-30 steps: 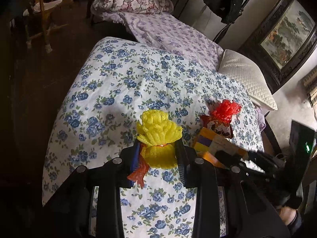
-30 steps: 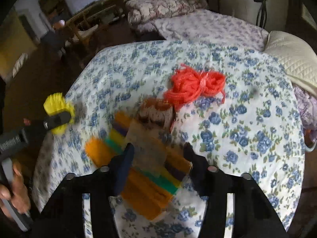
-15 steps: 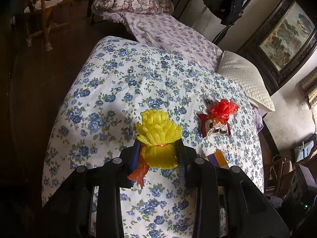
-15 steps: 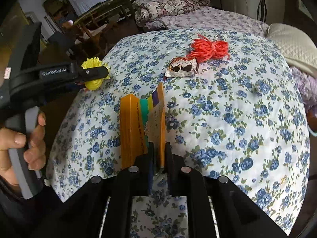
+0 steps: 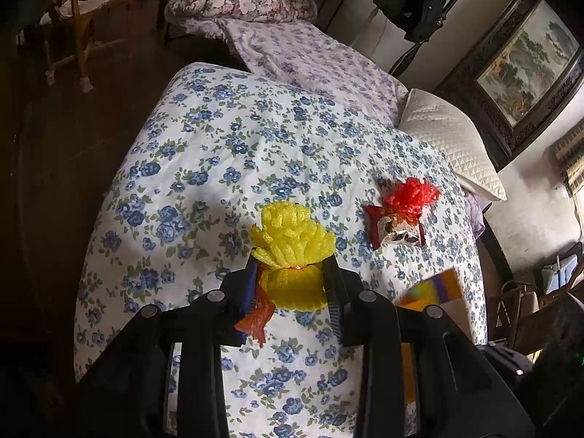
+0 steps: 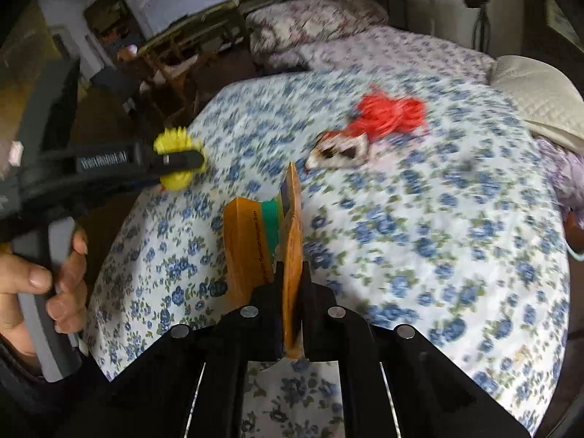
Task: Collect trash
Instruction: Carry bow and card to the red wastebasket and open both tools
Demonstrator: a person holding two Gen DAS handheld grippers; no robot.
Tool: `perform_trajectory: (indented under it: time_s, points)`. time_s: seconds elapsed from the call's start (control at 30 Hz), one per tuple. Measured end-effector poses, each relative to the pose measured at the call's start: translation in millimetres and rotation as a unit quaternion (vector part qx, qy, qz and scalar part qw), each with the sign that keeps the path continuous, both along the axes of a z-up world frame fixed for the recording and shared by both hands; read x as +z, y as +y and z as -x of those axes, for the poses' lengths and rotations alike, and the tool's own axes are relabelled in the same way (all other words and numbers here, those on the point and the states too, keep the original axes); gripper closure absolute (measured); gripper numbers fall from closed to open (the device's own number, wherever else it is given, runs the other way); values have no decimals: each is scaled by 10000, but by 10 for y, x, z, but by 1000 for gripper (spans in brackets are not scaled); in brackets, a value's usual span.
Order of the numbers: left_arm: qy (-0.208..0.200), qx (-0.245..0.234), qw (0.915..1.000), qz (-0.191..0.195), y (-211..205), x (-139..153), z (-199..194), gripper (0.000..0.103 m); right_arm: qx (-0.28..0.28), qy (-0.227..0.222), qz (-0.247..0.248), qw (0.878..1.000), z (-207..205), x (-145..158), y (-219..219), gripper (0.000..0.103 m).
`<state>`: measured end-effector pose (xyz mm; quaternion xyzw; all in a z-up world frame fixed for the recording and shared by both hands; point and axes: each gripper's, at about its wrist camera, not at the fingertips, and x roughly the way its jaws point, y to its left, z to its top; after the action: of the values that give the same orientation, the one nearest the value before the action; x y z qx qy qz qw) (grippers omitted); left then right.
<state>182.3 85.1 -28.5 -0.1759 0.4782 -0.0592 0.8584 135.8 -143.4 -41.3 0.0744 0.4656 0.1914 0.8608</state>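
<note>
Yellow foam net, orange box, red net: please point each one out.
yellow foam net [image 5: 294,244], left wrist view, its ruffled upper part.
orange box [image 6: 248,248], right wrist view, its printed orange side.
red net [image 5: 412,195], left wrist view, its fluffy middle.

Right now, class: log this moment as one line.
left gripper: shut on yellow net | right gripper: shut on box | on bed: red net, wrapper

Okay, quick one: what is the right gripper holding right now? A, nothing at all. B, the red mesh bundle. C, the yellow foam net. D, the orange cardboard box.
D: in the right wrist view the right gripper is shut on the flattened orange cardboard box, while the yellow foam net sits in the left gripper and the red mesh bundle lies on the bed.
</note>
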Motion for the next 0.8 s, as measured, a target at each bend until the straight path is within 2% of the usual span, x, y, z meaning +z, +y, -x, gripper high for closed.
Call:
perform_trajectory:
  time_s: [0.1, 0.2, 0.33, 0.47, 0.6, 0.8]
  points:
    - [-60, -116, 9999, -76, -79, 27, 25, 69, -287, -26, -68, 9996, 132, 56, -276, 95]
    - [-229, -312, 9984, -423, -232, 60, 90, 69, -684, 16, -107, 9976, 298, 85, -646, 95]
    - [-119, -500, 9983, -288, -397, 13, 192, 69, -1191, 13, -142, 9928, 573, 111, -1123, 95]
    - [-281, -953, 9942, -409, -792, 102, 388, 69, -1633, -83, -284, 9861, 933, 155, -1628, 95]
    - [-415, -1579, 9855, -454, -1310, 171, 644, 69, -2003, -121, -411, 9788, 1237, 123, -2059, 95]
    - [-265, -2435, 9687, -411, -2115, 139, 962, 69, -2437, -67, -611, 9679, 1655, -61, -2598, 95]
